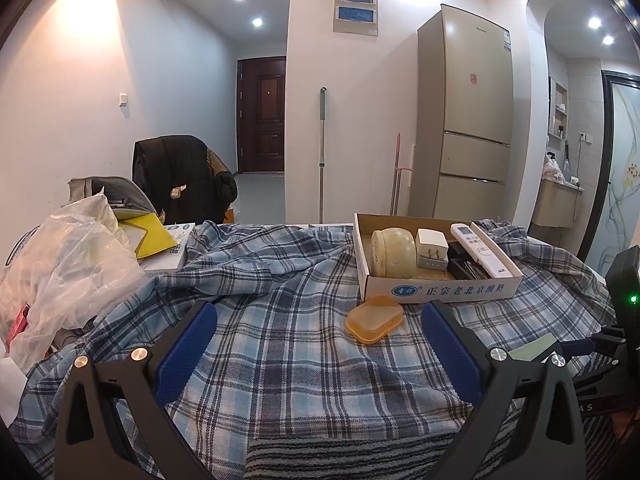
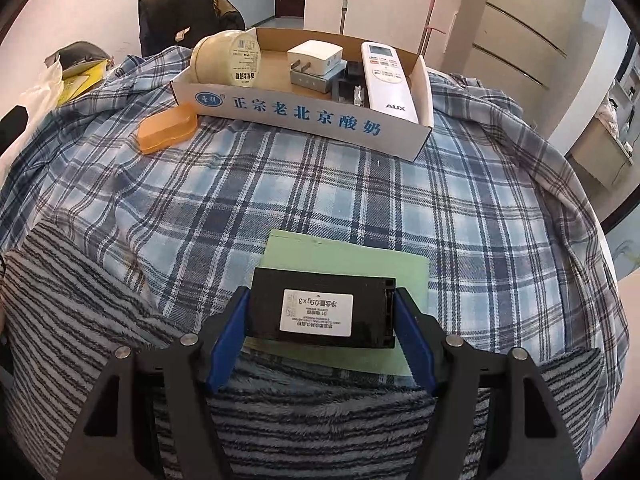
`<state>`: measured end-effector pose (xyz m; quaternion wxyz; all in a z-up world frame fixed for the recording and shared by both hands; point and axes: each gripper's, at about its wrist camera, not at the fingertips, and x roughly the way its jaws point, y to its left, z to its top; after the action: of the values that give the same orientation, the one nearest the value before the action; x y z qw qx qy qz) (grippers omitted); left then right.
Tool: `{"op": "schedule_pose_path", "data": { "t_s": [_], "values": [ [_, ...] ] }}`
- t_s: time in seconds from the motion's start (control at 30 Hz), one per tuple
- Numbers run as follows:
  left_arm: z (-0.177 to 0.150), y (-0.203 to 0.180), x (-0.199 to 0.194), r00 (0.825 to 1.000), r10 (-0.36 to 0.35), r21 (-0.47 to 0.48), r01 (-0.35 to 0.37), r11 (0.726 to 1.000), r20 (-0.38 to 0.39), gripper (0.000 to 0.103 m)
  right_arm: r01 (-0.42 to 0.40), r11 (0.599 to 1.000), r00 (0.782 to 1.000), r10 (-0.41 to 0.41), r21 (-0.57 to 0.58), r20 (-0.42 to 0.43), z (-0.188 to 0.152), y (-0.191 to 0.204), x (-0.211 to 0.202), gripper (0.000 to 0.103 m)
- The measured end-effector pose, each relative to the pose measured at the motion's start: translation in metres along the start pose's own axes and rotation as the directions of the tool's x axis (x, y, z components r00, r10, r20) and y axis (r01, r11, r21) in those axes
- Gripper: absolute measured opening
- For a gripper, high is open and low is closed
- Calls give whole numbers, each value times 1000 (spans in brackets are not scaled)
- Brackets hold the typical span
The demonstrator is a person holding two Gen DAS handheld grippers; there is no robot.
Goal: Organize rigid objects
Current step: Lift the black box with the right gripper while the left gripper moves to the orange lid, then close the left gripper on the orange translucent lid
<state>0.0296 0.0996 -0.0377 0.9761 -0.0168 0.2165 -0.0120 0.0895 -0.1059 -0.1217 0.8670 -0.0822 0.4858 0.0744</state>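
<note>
A shallow cardboard tray (image 1: pixel 436 290) (image 2: pixel 304 114) stands on the plaid cloth. It holds a cream round tin (image 1: pixel 392 252) (image 2: pixel 226 58), a white plug adapter (image 1: pixel 431 242) (image 2: pixel 314 56), a dark holder (image 2: pixel 348 88) and a white AUX remote (image 1: pixel 486 250) (image 2: pixel 386 76). An orange soap box (image 1: pixel 374 319) (image 2: pixel 168 128) lies just in front of the tray's left end. My right gripper (image 2: pixel 322 312) is shut on a small black box (image 2: pixel 320 308) over a green card (image 2: pixel 344 258). My left gripper (image 1: pixel 318 316) is open and empty, short of the soap box.
Plastic bags (image 1: pixel 68 264), a yellow folder (image 1: pixel 154 234) and a white box (image 1: pixel 172 250) crowd the table's left end. A chair with a black jacket (image 1: pixel 180 178) stands behind. A striped fleece (image 2: pixel 100 300) covers the near edge. A fridge (image 1: pixel 466 120) stands behind the tray.
</note>
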Motion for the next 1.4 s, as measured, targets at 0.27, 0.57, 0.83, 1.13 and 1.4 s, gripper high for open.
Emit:
{"op": "schedule_pose_path", "data": {
  "t_s": [0.27, 0.57, 0.83, 1.13, 1.4],
  "values": [
    [3, 4, -1, 1000, 21, -15, -21, 1000, -3, 103, -32, 999, 992, 27, 41, 119, 23, -35, -33, 68],
    [34, -9, 7, 998, 15, -23, -17, 1000, -65, 103, 17, 998, 947, -34, 57, 318, 69, -77, -57, 68],
    [48, -32, 50, 979, 30, 3, -30, 1000, -202, 103, -110, 986, 938, 62, 124, 340, 73, -90, -31, 68],
    [35, -33, 128, 864, -57, -160, -27, 987, -500, 102, -109, 982, 958, 62, 154, 280, 66, -102, -10, 68],
    [25, -47, 163, 783, -100, -198, -30, 980, -614, 78, -108, 981, 966, 65, 162, 252, 64, -105, -3, 68]
  ]
}}
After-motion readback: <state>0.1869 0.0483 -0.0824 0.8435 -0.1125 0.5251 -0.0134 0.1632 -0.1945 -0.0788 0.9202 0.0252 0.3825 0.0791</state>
